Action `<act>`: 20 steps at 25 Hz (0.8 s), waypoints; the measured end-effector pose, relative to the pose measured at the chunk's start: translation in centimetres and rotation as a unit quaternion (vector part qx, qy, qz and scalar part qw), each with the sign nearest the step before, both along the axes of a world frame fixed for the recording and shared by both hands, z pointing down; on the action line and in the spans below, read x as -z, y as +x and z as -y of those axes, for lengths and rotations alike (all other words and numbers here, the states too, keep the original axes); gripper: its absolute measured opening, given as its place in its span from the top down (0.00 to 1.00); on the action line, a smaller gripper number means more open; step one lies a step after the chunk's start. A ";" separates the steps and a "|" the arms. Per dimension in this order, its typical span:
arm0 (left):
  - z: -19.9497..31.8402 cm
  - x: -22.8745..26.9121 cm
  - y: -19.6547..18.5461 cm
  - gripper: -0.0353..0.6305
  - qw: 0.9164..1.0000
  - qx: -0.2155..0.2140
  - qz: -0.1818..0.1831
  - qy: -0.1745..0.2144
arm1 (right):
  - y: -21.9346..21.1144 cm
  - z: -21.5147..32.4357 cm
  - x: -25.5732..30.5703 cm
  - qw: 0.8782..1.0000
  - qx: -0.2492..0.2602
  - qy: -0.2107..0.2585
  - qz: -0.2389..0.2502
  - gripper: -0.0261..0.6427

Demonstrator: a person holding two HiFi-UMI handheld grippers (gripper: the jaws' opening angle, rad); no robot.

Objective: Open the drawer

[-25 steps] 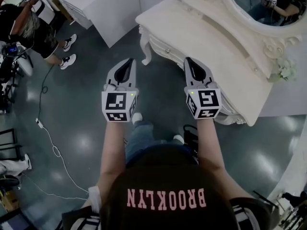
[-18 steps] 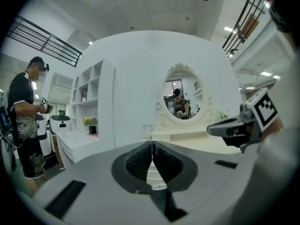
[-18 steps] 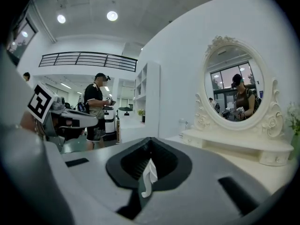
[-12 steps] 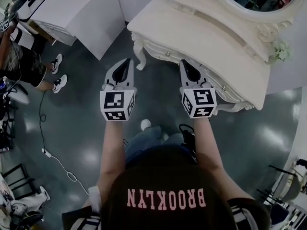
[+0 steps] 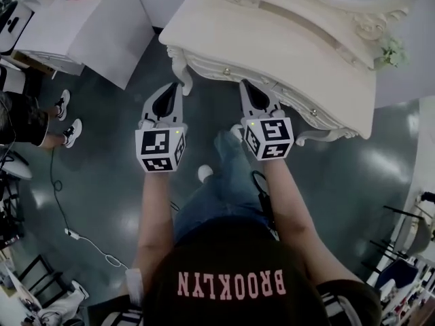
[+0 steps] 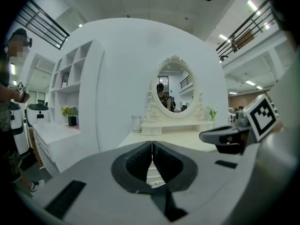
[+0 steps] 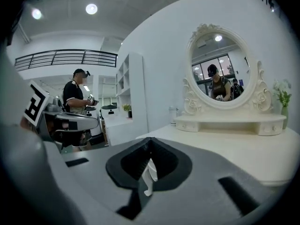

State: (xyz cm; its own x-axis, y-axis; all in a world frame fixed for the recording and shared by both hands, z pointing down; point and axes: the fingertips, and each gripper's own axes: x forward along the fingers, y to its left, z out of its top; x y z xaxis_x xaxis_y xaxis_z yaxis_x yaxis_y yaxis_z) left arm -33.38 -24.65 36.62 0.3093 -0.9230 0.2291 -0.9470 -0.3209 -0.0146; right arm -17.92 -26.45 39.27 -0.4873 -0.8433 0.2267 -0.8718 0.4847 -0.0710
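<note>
The bench is a cream dressing table with a smooth top, a carved, scalloped front edge and curled legs. The drawer sits shut in that front edge, marked by small round knobs that show plainly only in the head view. The left gripper and the right gripper are matte grey shells with ribbed black pads. Each has its jaws pressed together on nothing, with its tip near the bench's front edge, the left one by the near left corner leg. The gripper views show the oval mirror whole in its ornate frame at the back edge, while the head view crops it. The head view alone shows the glossy grey floor.
</note>
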 end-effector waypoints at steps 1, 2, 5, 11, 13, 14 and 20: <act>0.5 -0.6 0.2 0.94 1.000 -0.002 -0.001 -0.006 | 0.1 0.6 -0.7 1.000 -0.003 -0.007 -0.001 0.97; 1.1 -1.2 0.4 0.94 1.000 -0.004 -0.002 -0.012 | 0.1 1.2 -1.3 1.000 -0.007 -0.015 -0.002 0.97; 2.7 -3.0 0.6 0.94 0.999 -0.005 -0.008 -0.032 | -0.1 3.1 -3.2 0.999 -0.014 -0.035 -0.007 0.97; 5.7 -6.5 0.9 0.94 0.998 -0.004 -0.016 -0.053 | -0.4 6.2 -7.9 0.997 -0.033 -0.066 0.005 0.97; 6.4 -7.9 0.9 0.94 0.998 -0.001 -0.018 -0.063 | -0.5 6.7 -10.2 0.995 -0.036 -0.088 0.003 0.97; 6.7 -8.5 0.9 0.94 0.998 0.000 -0.018 -0.067 | -0.4 7.0 -11.4 0.994 -0.039 -0.100 0.002 0.97; 7.6 -10.9 0.6 0.94 0.996 0.001 -0.020 -0.084 | -0.6 8.6 -17.1 0.982 -0.080 -0.174 0.014 0.97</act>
State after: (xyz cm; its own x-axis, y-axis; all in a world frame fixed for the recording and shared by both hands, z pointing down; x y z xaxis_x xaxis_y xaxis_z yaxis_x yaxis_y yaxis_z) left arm -32.76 -32.25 47.57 0.3193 -0.8729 0.3690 -0.9464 -0.3138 0.0765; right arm -18.54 -35.04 56.35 -0.3656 -0.7835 0.5025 -0.9300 0.2851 -0.2321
